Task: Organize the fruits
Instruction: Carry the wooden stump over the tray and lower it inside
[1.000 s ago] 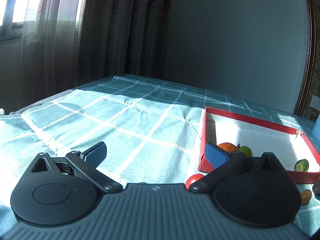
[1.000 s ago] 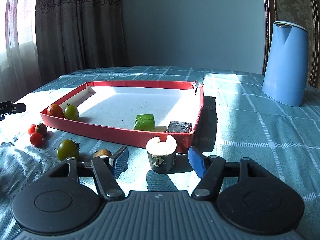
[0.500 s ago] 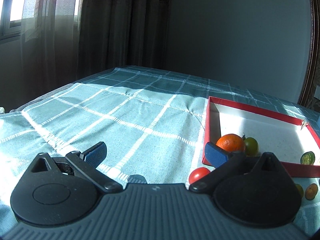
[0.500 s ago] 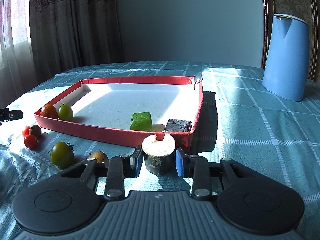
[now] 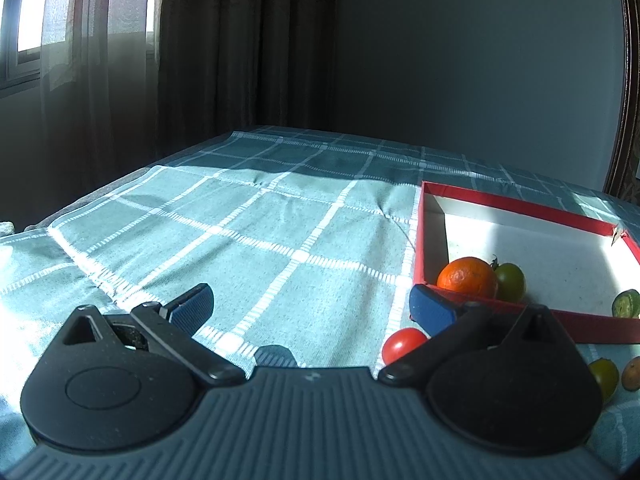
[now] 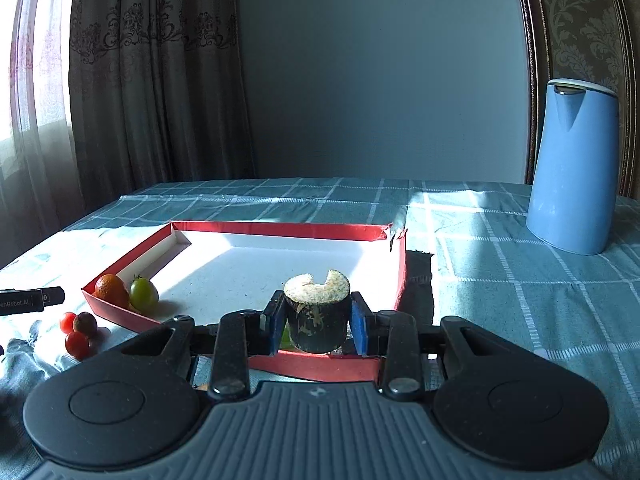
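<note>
Over red tray [image 6: 402, 268] | right gripper [image 6: 316, 322] clamps fruit chunk [image 6: 317, 312] | left gripper [image 5: 310, 306] wide apart

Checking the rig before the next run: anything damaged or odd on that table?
Yes. The red tray has its far right corner torn, with ragged card sticking up. The dark-skinned fruit chunk in the right gripper has a notch missing from its pale top.

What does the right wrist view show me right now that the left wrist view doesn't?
Only the right wrist view shows the right gripper shut on the dark cut piece above the tray's near wall, and the blue jug.

Only the left wrist view shows the left gripper, its fingers wide open and empty.

Both show the red tray holding the orange and the green tomato.
</note>
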Motion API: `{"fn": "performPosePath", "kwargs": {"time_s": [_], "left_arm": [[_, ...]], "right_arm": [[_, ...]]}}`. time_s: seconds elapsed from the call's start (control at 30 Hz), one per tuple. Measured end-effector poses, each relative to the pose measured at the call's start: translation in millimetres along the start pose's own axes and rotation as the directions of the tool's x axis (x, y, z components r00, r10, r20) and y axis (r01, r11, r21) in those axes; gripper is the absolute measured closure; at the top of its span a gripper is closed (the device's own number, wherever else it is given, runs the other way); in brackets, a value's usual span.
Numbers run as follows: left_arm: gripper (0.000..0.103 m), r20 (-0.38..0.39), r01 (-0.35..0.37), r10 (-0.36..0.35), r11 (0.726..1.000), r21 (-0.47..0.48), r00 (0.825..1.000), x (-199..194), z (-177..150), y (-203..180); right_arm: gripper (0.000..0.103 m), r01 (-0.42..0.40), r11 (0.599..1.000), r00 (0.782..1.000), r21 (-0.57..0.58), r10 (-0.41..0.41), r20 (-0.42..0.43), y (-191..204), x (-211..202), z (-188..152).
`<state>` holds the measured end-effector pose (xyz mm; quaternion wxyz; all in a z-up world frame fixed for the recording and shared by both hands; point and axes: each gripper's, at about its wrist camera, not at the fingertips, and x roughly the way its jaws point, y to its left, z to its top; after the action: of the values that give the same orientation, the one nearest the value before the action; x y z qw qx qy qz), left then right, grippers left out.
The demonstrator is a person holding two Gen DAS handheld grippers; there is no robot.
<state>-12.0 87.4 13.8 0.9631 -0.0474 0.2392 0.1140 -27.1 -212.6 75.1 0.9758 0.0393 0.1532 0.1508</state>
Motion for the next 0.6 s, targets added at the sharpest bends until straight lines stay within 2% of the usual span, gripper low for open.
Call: {"fn": "performPosePath", "kwargs": {"time_s": [0.2, 0.33, 0.6], "left_arm": [[0.0, -0.008, -0.001, 0.001, 1.0, 0.0, 1.0, 1.6, -0.5, 0.9], [0.0, -0.013, 0.0, 0.0, 1.0, 0.004, 1.0, 2.5, -0.5, 0.6], [0.0, -0.016, -0.004, 0.004, 1.0, 0.008, 1.0, 3.4, -0.7, -0.2]], "right_arm": [[0.07, 0.014, 1.0, 1.0, -0.007, -0.014, -0.021, -8.8, 28.6, 16.6], [0.07, 0.032, 0.999, 0.997, 0.007, -0.032, -0.064, -16.2, 48.3, 10.8], [0.07, 0.045, 0.999, 0.994, 0.001, -0.044, -0.098, -18.0, 60.1, 3.4]]}}
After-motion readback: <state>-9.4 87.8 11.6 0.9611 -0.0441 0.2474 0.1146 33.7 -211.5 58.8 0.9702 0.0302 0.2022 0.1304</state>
